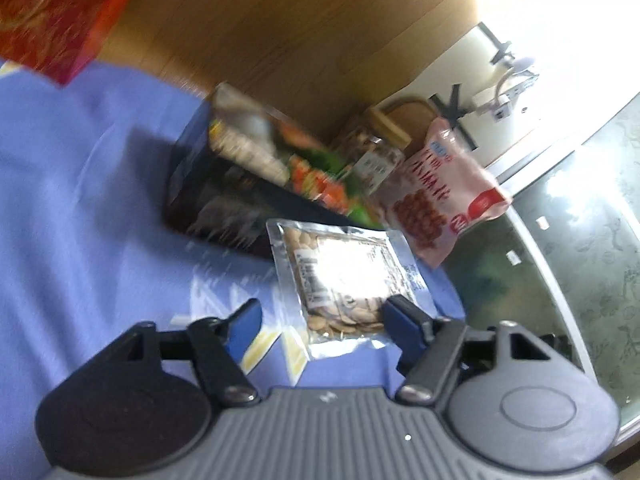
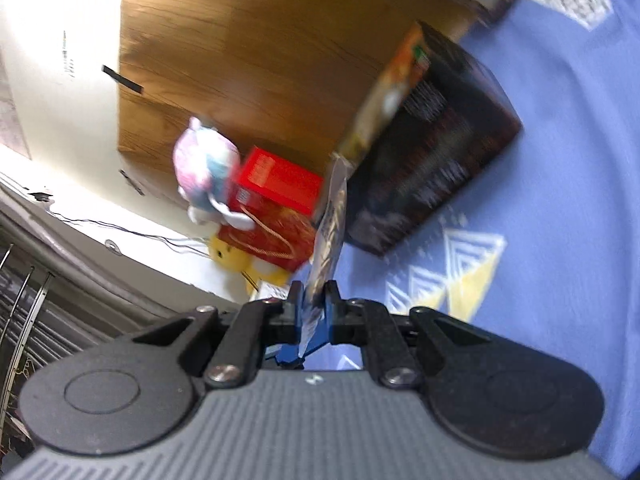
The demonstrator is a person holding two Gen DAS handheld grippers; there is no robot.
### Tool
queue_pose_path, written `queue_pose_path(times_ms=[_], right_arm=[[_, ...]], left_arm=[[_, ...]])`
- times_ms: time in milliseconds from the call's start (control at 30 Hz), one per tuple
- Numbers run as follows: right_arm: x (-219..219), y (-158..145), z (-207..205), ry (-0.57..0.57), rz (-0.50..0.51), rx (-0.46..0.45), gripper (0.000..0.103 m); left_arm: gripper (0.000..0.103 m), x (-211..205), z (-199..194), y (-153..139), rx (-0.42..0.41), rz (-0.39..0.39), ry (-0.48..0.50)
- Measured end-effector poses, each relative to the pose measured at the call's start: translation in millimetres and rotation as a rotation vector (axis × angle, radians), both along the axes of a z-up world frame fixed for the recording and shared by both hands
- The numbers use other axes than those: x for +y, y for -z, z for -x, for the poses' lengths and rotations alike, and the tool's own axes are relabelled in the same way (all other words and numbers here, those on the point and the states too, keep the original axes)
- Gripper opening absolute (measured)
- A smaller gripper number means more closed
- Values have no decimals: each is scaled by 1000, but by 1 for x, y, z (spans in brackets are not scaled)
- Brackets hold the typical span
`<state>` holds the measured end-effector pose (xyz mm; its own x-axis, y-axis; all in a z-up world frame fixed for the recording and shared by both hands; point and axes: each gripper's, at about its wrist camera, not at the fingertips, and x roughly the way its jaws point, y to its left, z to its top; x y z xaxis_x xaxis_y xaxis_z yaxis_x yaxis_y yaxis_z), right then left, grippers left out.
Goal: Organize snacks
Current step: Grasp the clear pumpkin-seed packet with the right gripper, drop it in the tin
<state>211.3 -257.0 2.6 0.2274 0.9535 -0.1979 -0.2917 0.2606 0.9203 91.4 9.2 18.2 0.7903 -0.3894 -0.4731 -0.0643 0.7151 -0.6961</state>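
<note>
In the left wrist view my left gripper (image 1: 320, 316) is open, its blue fingertips either side of the near end of a clear packet of nuts (image 1: 344, 276) lying on the blue cloth (image 1: 80, 200). Behind it stand a dark snack box (image 1: 224, 192), a jar of nuts (image 1: 372, 156) and a pink snack bag (image 1: 444, 200). In the right wrist view my right gripper (image 2: 314, 306) is shut on a thin snack packet (image 2: 332, 232), held edge-on above the blue cloth (image 2: 560, 200). The dark snack box (image 2: 432, 152) is just beyond it.
A red gift box (image 1: 60, 12) sits at the far left of the cloth; it also shows in the right wrist view (image 2: 276, 216) beside plush toys (image 2: 208, 168). A glass tabletop (image 1: 580, 240) lies to the right. A wooden panel (image 2: 248, 48) is behind.
</note>
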Motion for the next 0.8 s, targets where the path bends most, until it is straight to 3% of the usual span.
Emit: queue_pose_path(times_ms=[133,267,333,400,600,733,800], right_arm=[[8,-15,-23,27,5,-39,13],[37,-28,-58,53,63,-44,18],[52,-31,-74,67,160,-73,41],[53,-33,-77,112,228,-101,45],[15,-23,-41,186,196,-177,45],[-11,-6,-17,232,161,-112,45],[-16,-4,-4,236,192,-113,45]], left_arm=[[43,-3,-26,-27,-30,-106,-15],[44,8,-68,-48,-23,-199,-62],[49,11,-92,-49,20,-272,-117],[49,12,-103,-45,57,-310,-145],[49,-2,-87,-35,41,-335,-125],[49,-26,-69,-37,35,-418,-125],[50,-39,-58,-40,33,-459,-122]])
